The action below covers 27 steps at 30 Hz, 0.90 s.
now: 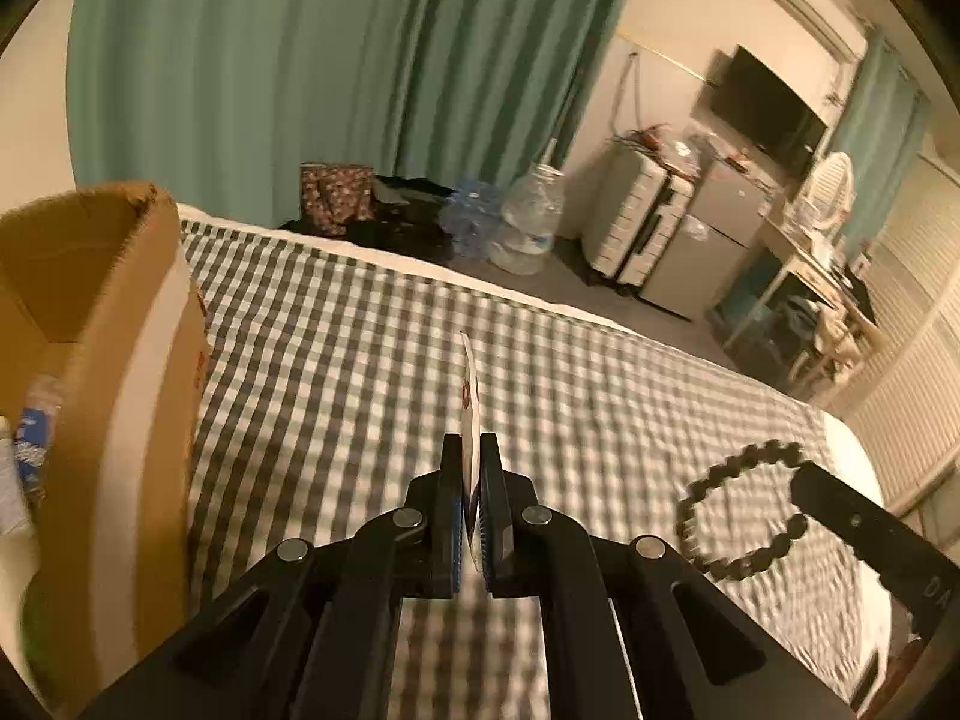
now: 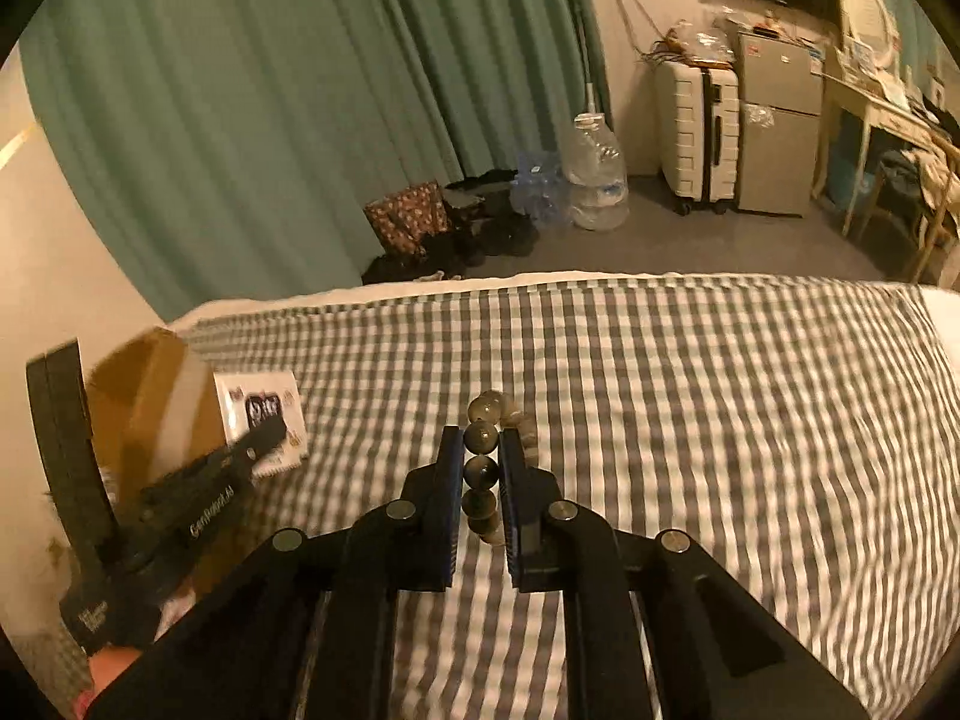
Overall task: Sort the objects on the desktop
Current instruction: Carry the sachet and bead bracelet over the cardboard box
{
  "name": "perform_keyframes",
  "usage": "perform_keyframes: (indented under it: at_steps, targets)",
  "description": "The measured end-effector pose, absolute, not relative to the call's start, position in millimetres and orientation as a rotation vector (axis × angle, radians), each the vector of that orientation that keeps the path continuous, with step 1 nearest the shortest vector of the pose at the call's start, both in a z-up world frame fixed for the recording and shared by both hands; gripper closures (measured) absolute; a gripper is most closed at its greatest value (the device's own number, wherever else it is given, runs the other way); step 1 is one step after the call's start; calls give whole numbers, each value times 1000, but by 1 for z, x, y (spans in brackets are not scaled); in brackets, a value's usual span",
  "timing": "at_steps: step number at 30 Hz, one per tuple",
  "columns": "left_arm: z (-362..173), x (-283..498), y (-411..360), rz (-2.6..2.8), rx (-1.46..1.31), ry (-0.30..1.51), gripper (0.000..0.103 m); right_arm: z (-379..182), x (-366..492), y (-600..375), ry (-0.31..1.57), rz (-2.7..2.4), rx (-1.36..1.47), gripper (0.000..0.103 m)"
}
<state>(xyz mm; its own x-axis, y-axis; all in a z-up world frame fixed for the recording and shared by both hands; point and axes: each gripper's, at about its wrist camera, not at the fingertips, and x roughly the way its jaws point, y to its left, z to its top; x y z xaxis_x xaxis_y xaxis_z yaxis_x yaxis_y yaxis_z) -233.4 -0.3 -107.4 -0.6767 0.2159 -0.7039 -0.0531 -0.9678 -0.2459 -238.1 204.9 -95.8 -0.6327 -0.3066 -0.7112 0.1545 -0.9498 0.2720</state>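
Both tongs are clamped on loads above the checked bed: left tongs (image 1: 472, 480) pinch a thin card (image 1: 470, 396) edge-on, right tongs (image 2: 482, 468) grip a bead bracelet (image 2: 483, 462), likely bound for the cardboard box (image 1: 102, 324) at frame left.

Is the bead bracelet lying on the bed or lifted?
Lifted: the right gripper is shut on the bead bracelet, which hangs above the checked bedcover.
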Motion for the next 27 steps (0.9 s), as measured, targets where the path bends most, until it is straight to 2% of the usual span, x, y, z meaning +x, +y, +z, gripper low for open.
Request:
perform_keyframes:
  at_steps: [7,15,22,27]
  targets:
    - [-23,-177,-6,2757,-1072,-268,98,-46,-166,194,-355,-2538,1123,92]
    - [40,-121,-60,2853,-985,-251,98,21,-104,134,-249,-2495,957,92]
    - [56,-110,-138,2947,-1017,-227,98,46,-94,46,-165,-2414,886,92]
    - [36,-121,-192,2980,-1087,-213,98,39,-112,-19,-112,-2337,897,92]
